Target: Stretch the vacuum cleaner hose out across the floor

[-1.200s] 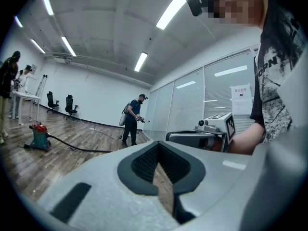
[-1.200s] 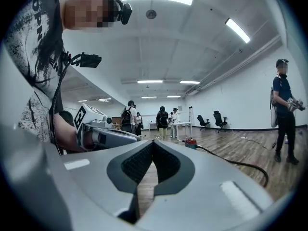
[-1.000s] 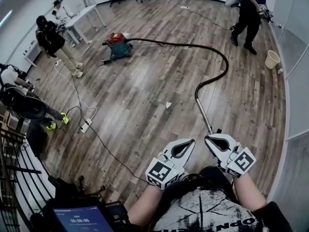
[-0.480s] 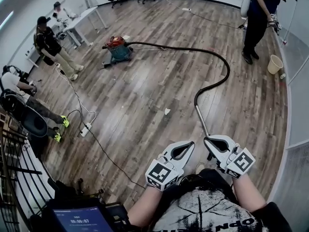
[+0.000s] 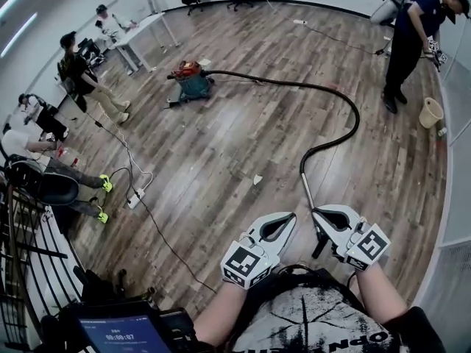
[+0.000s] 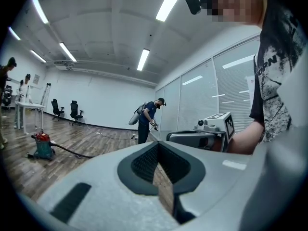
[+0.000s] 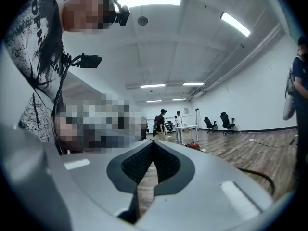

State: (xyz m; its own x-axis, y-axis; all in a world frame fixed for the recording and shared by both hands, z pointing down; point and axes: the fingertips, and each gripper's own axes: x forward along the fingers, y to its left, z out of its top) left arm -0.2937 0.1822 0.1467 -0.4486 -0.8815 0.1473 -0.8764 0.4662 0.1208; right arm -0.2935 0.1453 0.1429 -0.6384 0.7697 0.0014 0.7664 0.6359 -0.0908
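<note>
1. Both tongs are idle: the left tongs (image 5: pixel 289 219) and the right tongs (image 5: pixel 318 213) have their jaws pressed together with nothing between them, only floor (image 5: pixel 221 160) showing past the pads.
2. The hose (image 5: pixel 358 123) is not stretched out yet; it leaves the vacuum cleaner (image 5: pixel 193 79) at the far left, runs right, then hooks back in a wide bend toward the near side.
3. Its metal wand (image 5: pixel 306 186) lies on the floor, its dark near end just under the right tongs; nobody has hold of it.
4. What's left, by my reading: grab the wand end and pull that bend straight.
5. Writing: the shirt (image 5: pixel 316 322) carries print starting "OPN"; the tablet screen (image 5: pixel 121 334) at near left shows a timer-like readout, digits too small to read for sure; no brand legible on the vacuum cleaner.
</note>
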